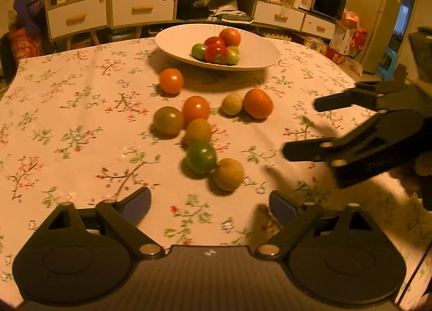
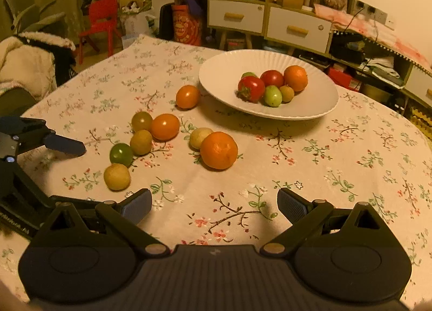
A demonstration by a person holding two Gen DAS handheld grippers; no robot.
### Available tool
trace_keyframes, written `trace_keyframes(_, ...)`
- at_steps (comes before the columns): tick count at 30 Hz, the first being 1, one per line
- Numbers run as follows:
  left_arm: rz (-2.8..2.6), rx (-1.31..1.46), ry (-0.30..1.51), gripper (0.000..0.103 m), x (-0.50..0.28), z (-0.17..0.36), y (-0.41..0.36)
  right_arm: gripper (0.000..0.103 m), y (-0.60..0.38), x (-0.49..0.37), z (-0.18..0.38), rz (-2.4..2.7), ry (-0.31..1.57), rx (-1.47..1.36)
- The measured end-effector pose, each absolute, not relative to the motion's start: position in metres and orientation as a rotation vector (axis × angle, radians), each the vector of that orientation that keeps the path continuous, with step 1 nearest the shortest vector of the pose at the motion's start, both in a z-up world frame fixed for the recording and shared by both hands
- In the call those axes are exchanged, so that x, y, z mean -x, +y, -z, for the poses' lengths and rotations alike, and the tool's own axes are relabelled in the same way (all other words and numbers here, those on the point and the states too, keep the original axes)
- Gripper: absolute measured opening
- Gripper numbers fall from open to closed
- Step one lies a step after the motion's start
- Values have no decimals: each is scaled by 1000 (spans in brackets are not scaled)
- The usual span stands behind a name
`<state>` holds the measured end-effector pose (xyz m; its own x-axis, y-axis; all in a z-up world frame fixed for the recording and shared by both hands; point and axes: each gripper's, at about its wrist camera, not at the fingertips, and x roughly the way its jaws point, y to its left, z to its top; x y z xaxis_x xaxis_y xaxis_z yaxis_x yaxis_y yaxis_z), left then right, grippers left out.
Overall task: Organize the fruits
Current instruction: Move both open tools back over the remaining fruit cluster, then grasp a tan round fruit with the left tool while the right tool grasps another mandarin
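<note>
Loose fruit on a floral tablecloth [image 2: 324,149], no legible writing.
Both grippers, left [image 1: 209,204] and right [image 2: 214,203], gape empty; fruits [image 2: 218,150] lie near, plate [image 2: 310,111] far, bare cloth rightward.

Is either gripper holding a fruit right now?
No: the left gripper and the right gripper both stand open over the bare tablecloth, with nothing between their pads.

Eight fruits lie loose on the tabletop [image 2: 351,149]: three orange [image 2: 219,150], three yellowish [image 2: 117,176], one green [image 2: 121,153], one olive-green [image 2: 141,121]. One white plate [image 2: 221,78] holds six more. Two hand-held grippers are in view, left [image 1: 210,207] and right [image 2: 214,204].
</note>
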<state>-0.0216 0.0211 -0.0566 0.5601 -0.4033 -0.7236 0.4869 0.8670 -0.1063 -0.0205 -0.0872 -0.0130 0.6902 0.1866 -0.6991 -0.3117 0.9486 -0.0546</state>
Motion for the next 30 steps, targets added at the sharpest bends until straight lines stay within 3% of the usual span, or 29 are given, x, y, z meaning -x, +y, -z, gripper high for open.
trace_keyframes(2, 543, -110, 819, 75, 23, 54, 16, 99, -86, 14, 16, -273, 759, 184)
trace_keyframes(5, 574, -86, 822, 63, 23, 52, 11, 98, -87, 5, 20, -272, 766, 165)
trace_keyframes(16, 561, -58, 812, 40, 16, 53, 2, 87, -88, -7, 27, -280, 750, 174)
trace_keyframes(22, 564, -49, 818, 25, 15, 52, 0, 67, -86, -12, 22, -292, 731, 170)
trace_keyframes(30, 562, -47, 819, 20, 15, 52, 0, 43, -86, -14, 19, -311, 708, 191)
